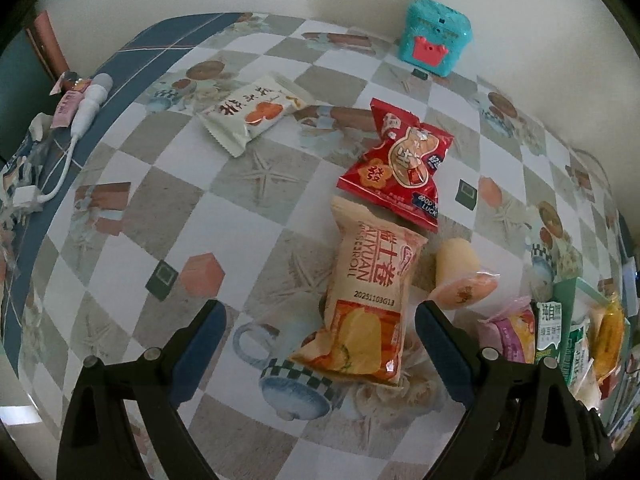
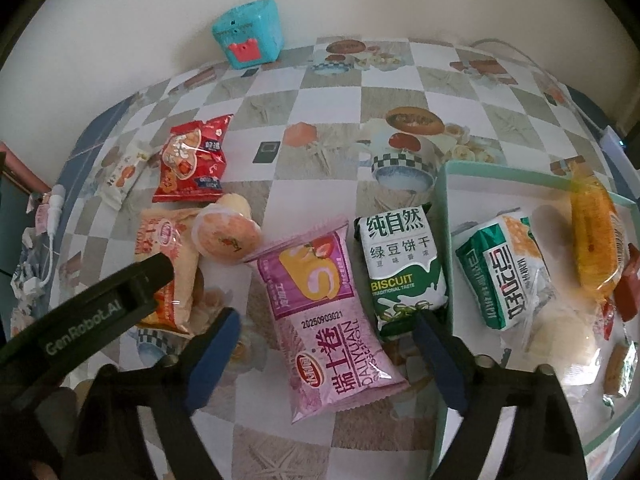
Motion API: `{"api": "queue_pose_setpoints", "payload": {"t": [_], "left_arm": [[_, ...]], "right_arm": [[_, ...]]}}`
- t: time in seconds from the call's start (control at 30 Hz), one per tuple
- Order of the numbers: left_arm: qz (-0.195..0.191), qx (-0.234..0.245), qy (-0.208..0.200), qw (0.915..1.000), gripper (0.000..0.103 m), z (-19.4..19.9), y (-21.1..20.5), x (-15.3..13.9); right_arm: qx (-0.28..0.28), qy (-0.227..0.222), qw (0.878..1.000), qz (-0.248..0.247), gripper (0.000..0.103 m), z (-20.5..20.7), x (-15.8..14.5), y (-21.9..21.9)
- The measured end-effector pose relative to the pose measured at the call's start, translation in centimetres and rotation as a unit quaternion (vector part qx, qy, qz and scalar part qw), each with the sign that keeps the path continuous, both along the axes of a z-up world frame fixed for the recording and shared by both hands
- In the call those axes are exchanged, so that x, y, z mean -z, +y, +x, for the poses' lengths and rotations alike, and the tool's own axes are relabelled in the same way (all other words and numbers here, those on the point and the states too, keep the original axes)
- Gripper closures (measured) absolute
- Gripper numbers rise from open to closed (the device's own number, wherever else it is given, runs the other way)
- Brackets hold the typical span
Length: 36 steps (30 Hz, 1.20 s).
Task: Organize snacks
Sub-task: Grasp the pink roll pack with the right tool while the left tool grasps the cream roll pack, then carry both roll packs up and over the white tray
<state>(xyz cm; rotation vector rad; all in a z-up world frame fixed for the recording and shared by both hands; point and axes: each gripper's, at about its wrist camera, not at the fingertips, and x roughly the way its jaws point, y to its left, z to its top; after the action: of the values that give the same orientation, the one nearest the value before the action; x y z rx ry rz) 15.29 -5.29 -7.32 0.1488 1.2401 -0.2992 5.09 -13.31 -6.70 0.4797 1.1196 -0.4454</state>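
My left gripper [image 1: 320, 308] is open and hangs over an orange roll-cake packet [image 1: 368, 300], whose lower half lies between the fingers untouched. Beyond it lie a red packet [image 1: 400, 164], a white packet [image 1: 252, 112] and a peach jelly cup [image 1: 460, 280]. My right gripper [image 2: 326, 318] is open around a pink roll-cake packet [image 2: 328, 312], with gaps on both sides. A green biscuit packet [image 2: 404, 264] leans on the mint tray [image 2: 444, 208], right by the right finger. Inside the tray lie a green-white packet [image 2: 496, 268] and a yellow packet [image 2: 596, 236].
A teal toy box [image 1: 436, 36] stands against the wall at the back. A white plug and cable [image 1: 88, 104] lie on the blue border at the table's left edge. The left tool's black body [image 2: 100, 312] reaches into the right wrist view over the orange packet [image 2: 168, 264].
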Motion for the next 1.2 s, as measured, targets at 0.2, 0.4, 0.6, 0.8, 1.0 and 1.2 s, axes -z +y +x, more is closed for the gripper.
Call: {"api": "queue_pose_setpoints", "payload": {"t": [0.2, 0.4, 0.6, 0.8, 1.0, 1.2], "left_arm": [[0.006, 0.010, 0.002, 0.9999, 0.028, 0.1, -0.4, 0.3], [0.009, 0.025, 0.003, 0.9996, 0.054, -0.4, -0.8, 0.0], [0.035, 0.024, 0.011, 0.9990, 0.061, -0.5, -0.2, -0.2], [0.047, 0.024, 0.018, 0.9985, 0.062, -0.5, 0.3, -0.1], [0.061, 0.027, 0.014, 0.9977, 0.061, -0.6, -0.1, 0.3], [0.064, 0.027, 0.020, 0.9974, 0.062, -0.8, -0.1, 0.3]], "right_arm": [[-0.005, 0.004, 1.000, 0.004, 0.032, 0.2, 0.5, 0.0], [-0.017, 0.008, 1.000, 0.004, 0.047, 0.3, 0.5, 0.5], [-0.025, 0.019, 0.999, 0.005, 0.047, 0.4, 1.2, 0.9], [-0.032, 0.029, 0.999, -0.010, 0.047, 0.7, 1.7, 1.3], [-0.042, 0.038, 0.998, -0.037, 0.047, 1.1, 1.8, 2.2], [-0.054, 0.041, 0.996, -0.053, 0.054, 1.3, 1.7, 2.8]]}}
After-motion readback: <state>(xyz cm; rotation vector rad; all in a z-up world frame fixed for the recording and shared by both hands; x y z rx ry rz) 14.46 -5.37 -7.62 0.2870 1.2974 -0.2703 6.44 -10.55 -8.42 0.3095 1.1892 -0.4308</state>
